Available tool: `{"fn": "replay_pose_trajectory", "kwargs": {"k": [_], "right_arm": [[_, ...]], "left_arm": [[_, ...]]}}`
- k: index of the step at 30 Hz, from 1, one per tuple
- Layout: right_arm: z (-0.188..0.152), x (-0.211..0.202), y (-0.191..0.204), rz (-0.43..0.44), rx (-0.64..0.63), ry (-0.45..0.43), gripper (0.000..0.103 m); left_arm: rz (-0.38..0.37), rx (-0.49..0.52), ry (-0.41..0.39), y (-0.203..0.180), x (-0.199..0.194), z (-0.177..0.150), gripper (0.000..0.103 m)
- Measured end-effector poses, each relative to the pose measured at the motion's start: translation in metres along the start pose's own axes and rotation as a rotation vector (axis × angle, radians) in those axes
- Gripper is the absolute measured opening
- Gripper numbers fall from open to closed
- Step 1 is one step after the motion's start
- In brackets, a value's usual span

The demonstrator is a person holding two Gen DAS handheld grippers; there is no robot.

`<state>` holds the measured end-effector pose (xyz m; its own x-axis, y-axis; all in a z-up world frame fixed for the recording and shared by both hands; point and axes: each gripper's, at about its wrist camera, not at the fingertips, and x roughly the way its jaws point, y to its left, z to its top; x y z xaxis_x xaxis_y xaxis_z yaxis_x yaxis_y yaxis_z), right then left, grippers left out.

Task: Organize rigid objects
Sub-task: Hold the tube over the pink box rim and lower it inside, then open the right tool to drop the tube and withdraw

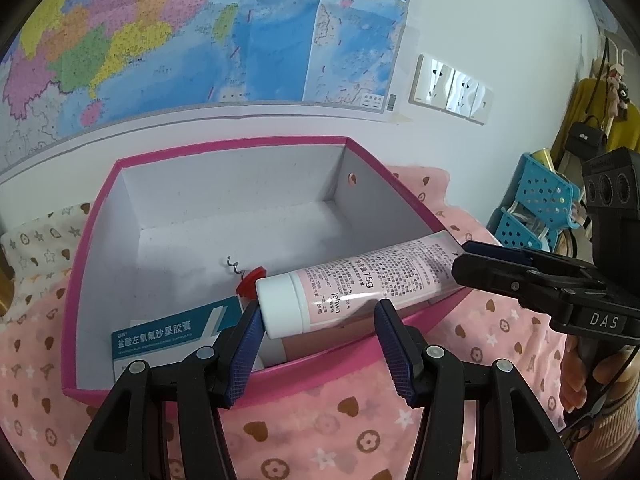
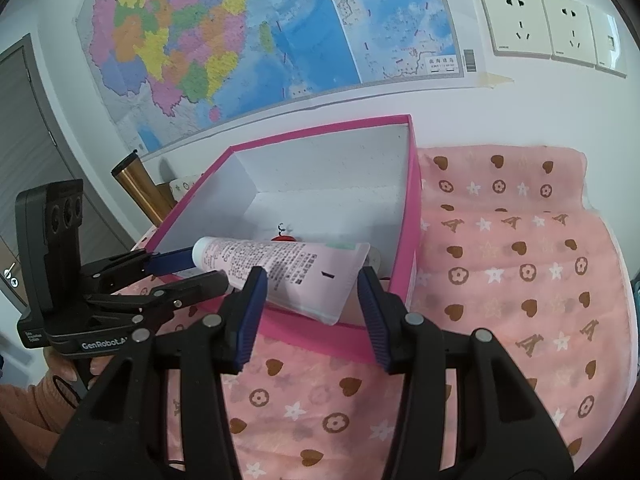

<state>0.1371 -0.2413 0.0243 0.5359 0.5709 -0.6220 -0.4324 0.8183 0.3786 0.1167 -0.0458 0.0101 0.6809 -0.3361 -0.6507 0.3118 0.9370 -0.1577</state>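
A pink tube with a white cap (image 1: 360, 284) lies across the corner of an open pink box (image 1: 100, 208). It also shows in the right wrist view (image 2: 288, 272) over the box (image 2: 412, 216). My left gripper (image 1: 316, 344) is open, its jaws on either side of the capped end, apart from it. My right gripper (image 2: 312, 312) is open around the tube's flat crimped end. Whether either pad touches the tube I cannot tell. Inside the box lie a medicine carton (image 1: 168, 336) and a red-handled corkscrew (image 1: 246, 276).
The box sits on a pink patterned cloth (image 2: 520, 264) against a wall with a map (image 1: 200, 32) and sockets (image 2: 548, 24). Blue perforated baskets (image 1: 536, 208) stand at the right. A copper-coloured tube (image 2: 140, 188) leans behind the box.
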Motion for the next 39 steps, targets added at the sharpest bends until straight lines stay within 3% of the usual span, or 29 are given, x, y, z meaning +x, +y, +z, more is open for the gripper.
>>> {"fn": "replay_pose_trajectory", "kwargs": {"k": [27,34,39], "right_arm": [[0.005,0.011,-0.003,-0.037,0.014,0.011,0.05],[0.002,0.007,0.002,-0.052,0.017,0.004,0.05],[-0.004,-0.003,0.016,-0.028,-0.022,-0.01,0.05]], "left_arm": [[0.005,-0.032,0.035,0.01,0.021,0.007,0.058],[0.005,-0.043,0.026,0.012,0.014,0.005,0.07],[0.024,-0.025,-0.03,0.009,-0.009,-0.006,0.079]]}}
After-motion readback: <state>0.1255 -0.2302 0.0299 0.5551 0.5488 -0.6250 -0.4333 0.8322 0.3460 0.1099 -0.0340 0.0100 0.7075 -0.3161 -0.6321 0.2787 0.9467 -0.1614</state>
